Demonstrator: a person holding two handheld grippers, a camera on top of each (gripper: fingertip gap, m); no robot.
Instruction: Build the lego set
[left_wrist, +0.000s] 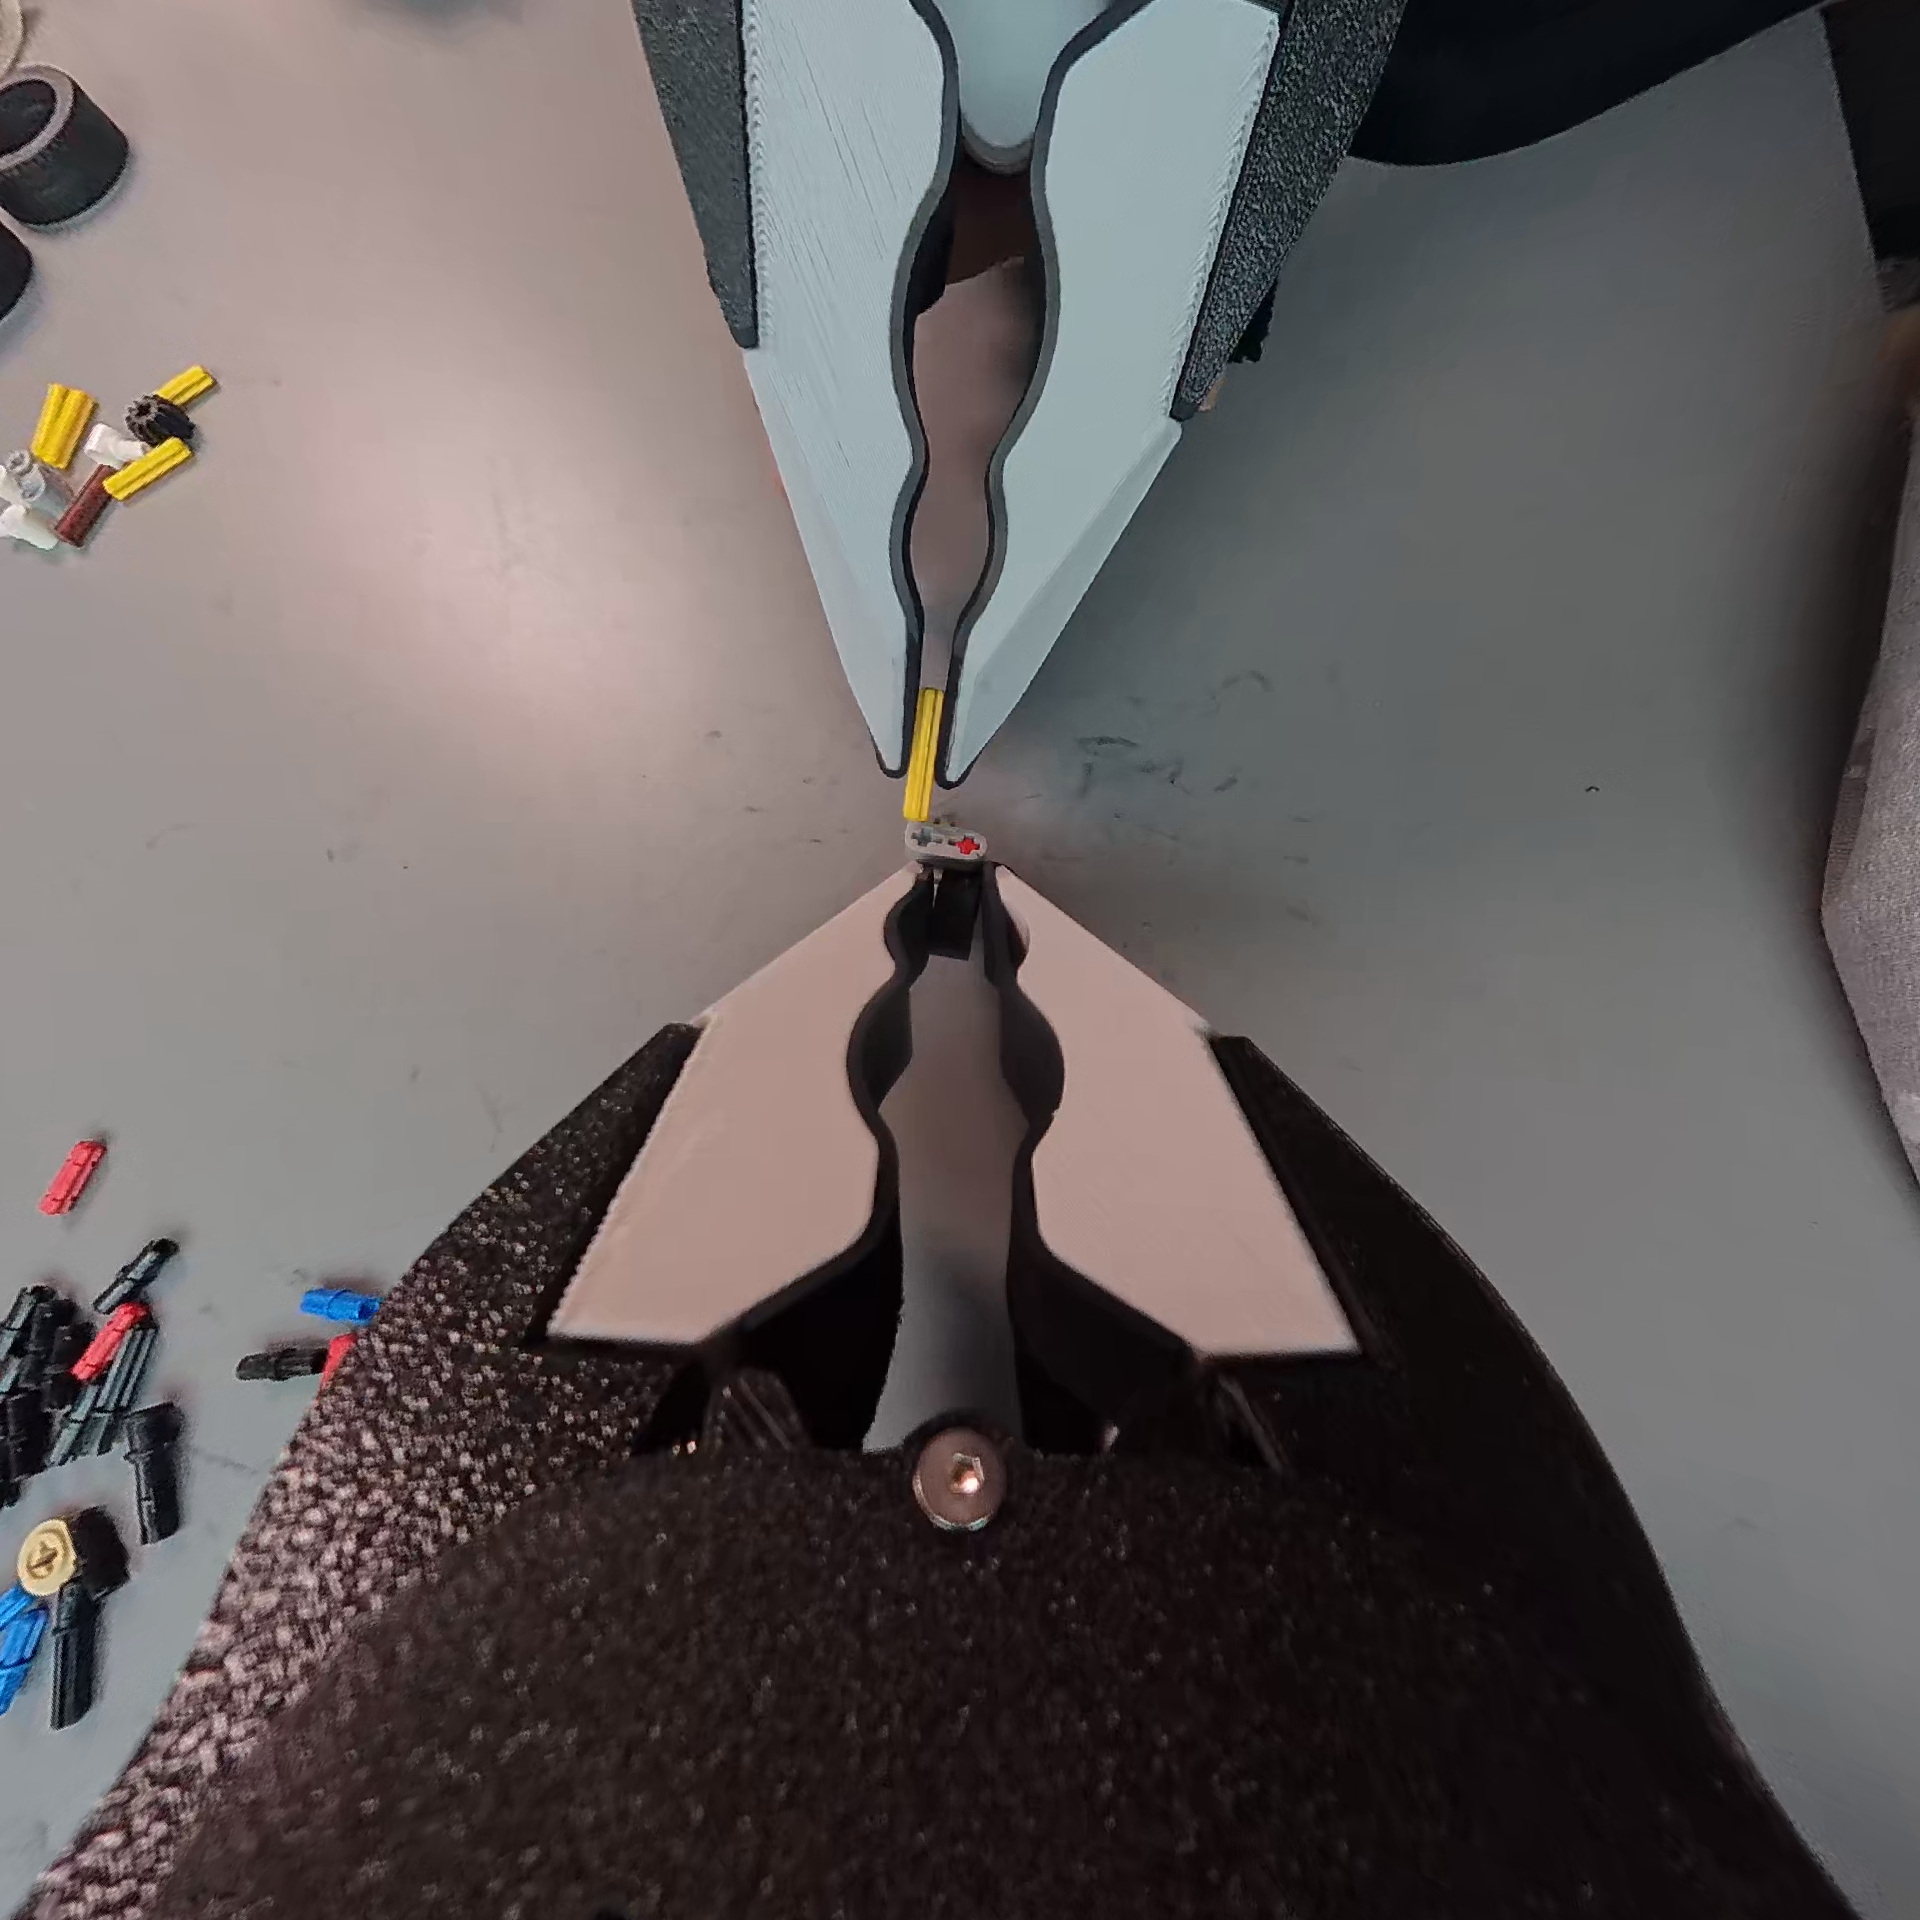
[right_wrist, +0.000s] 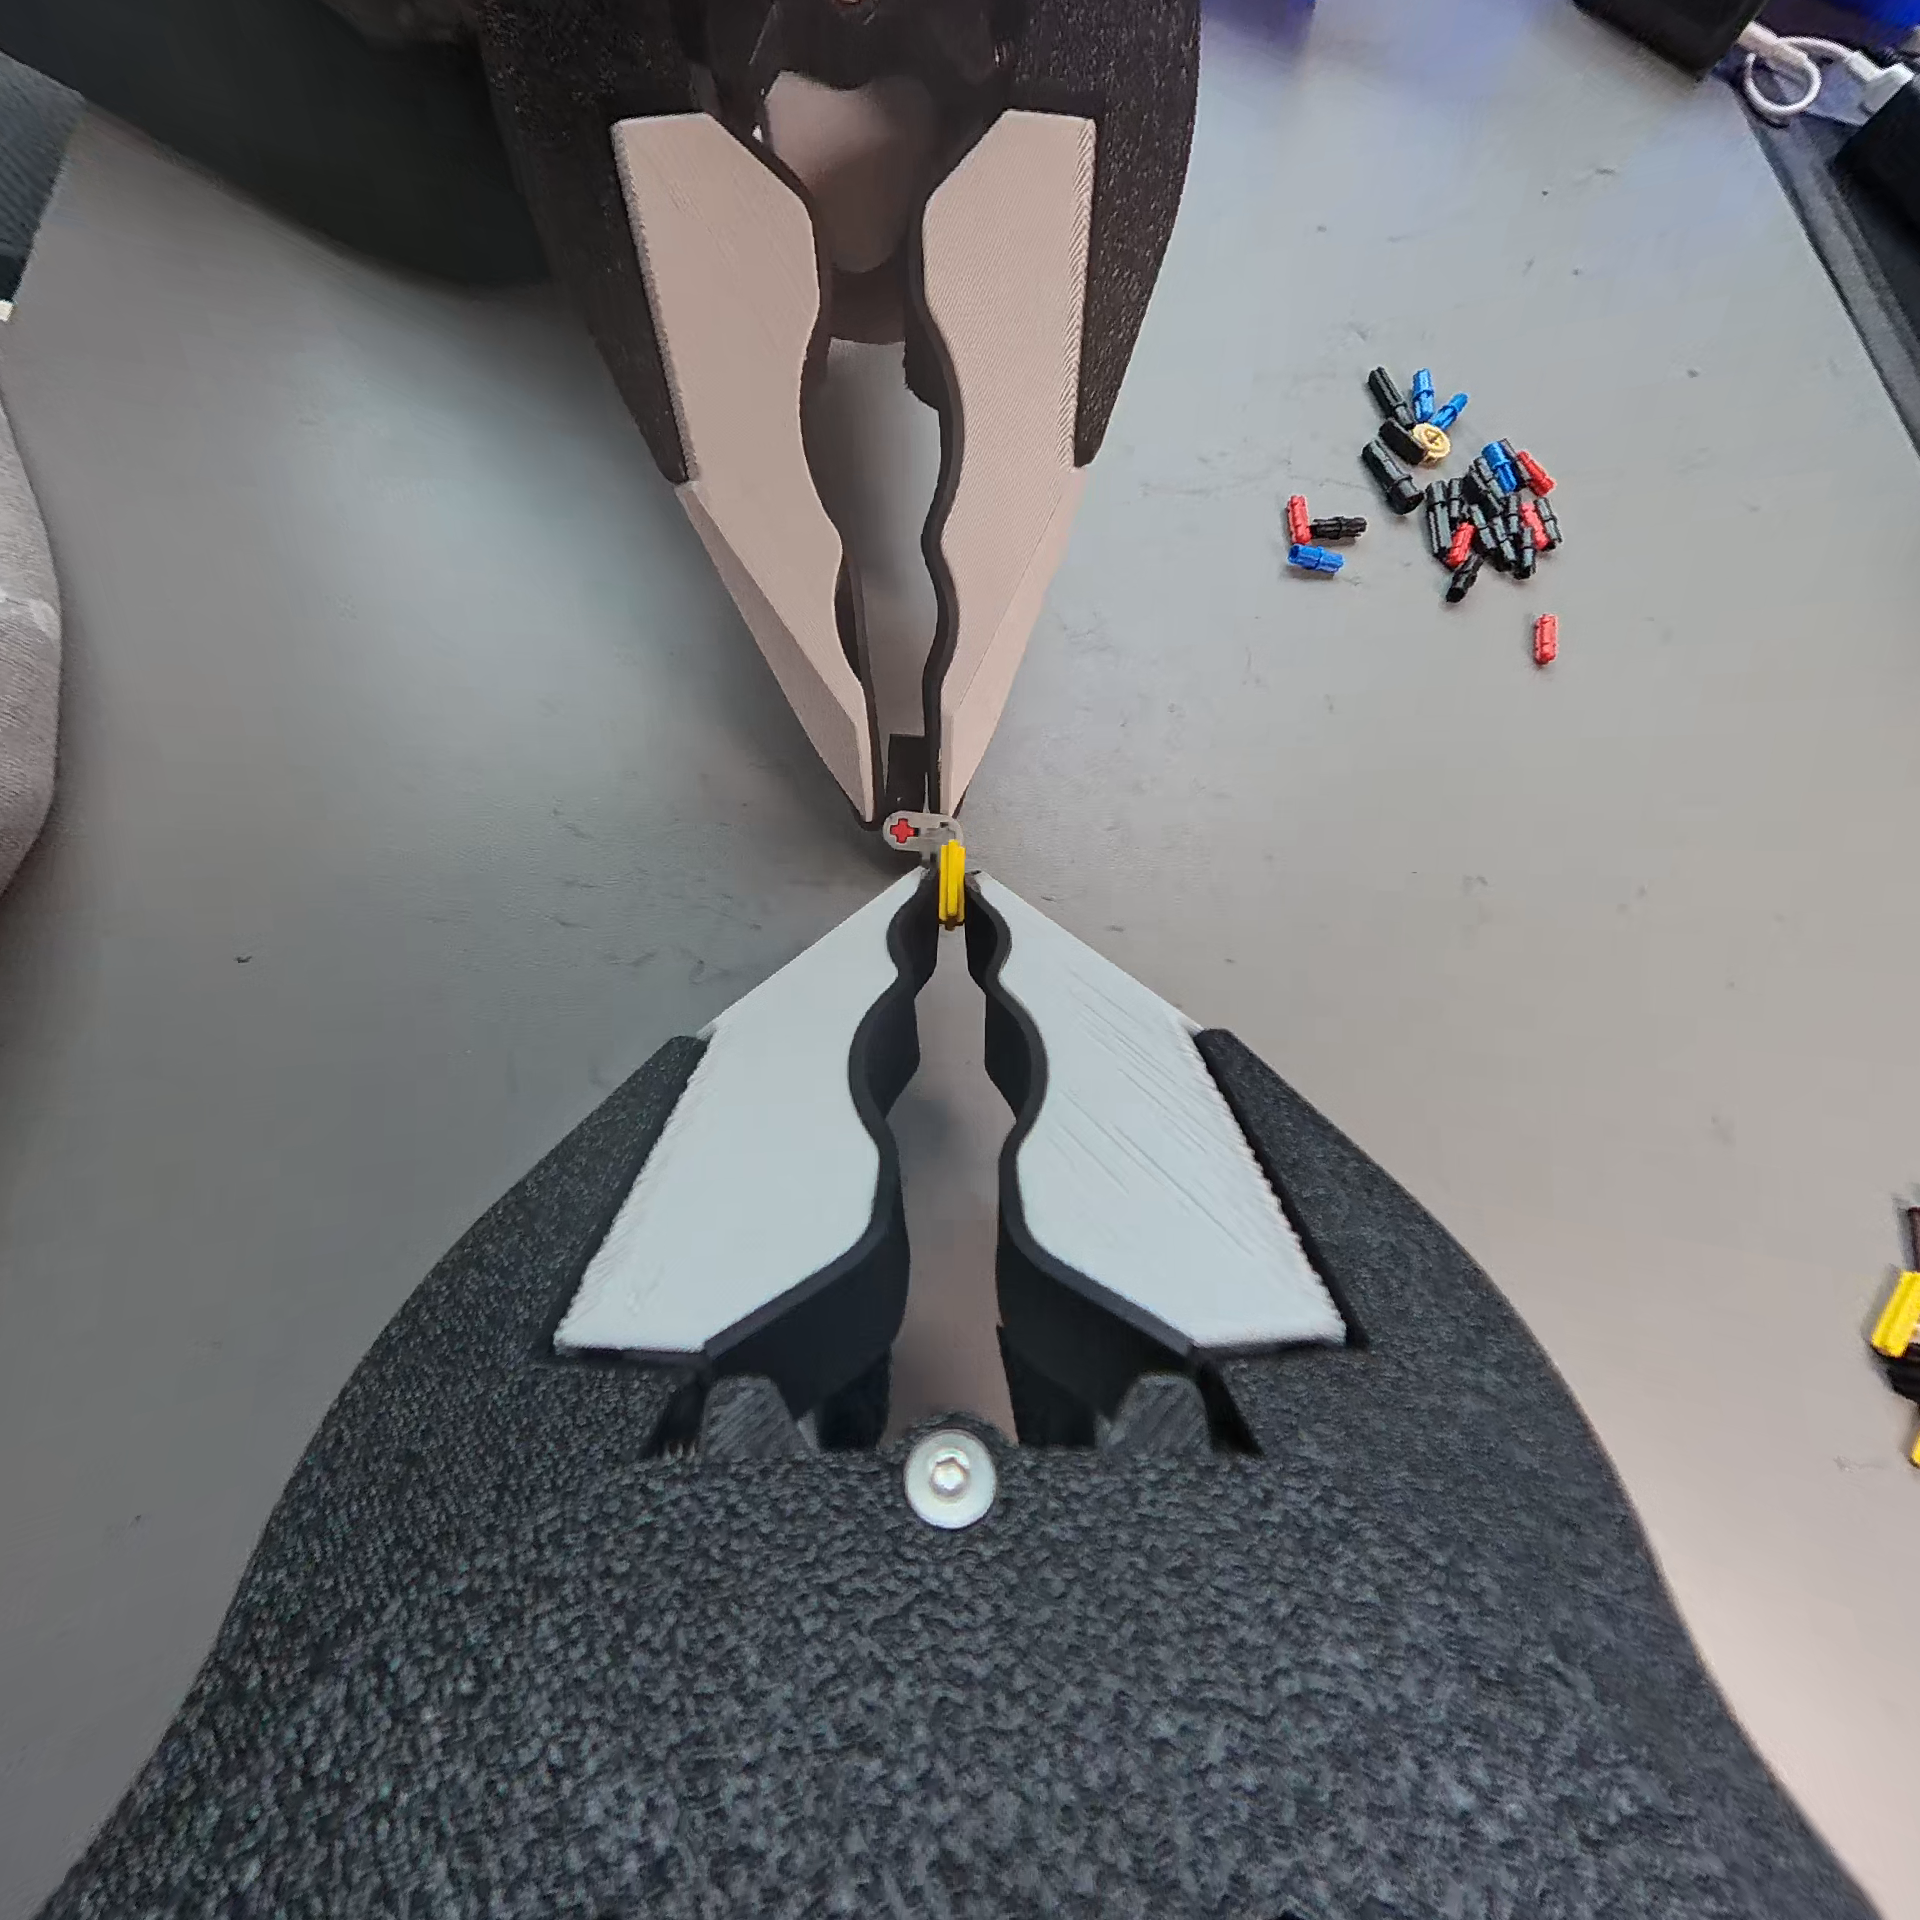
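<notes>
My left gripper (left_wrist: 951, 875), with tan fingers, is shut on a small assembly: a black piece (left_wrist: 951, 923) sits between the tips and carries a short grey connector (left_wrist: 945, 840) with a red axle end in one hole. My right gripper (right_wrist: 951, 883), with pale grey fingers, is shut on a short yellow axle (right_wrist: 950, 883). The two grippers face each other tip to tip above the grey table. The yellow axle (left_wrist: 922, 753) points at the free end of the grey connector (right_wrist: 920, 831) and touches or nearly touches it. The left gripper (right_wrist: 914, 816) comes in from the top of the right wrist view, and the right gripper (left_wrist: 920, 774) comes in from the top of the left wrist view.
Loose black, blue and red pins (right_wrist: 1475, 499) lie in a pile on the table (right_wrist: 1351, 935). The same pile shows in the left wrist view (left_wrist: 94, 1382). Yellow and white small parts (left_wrist: 94, 457) and black tyres (left_wrist: 57, 145) lie farther along. Grey fabric (left_wrist: 1870, 935) borders the table. Both grippers' tips are close together, under 4 cm apart.
</notes>
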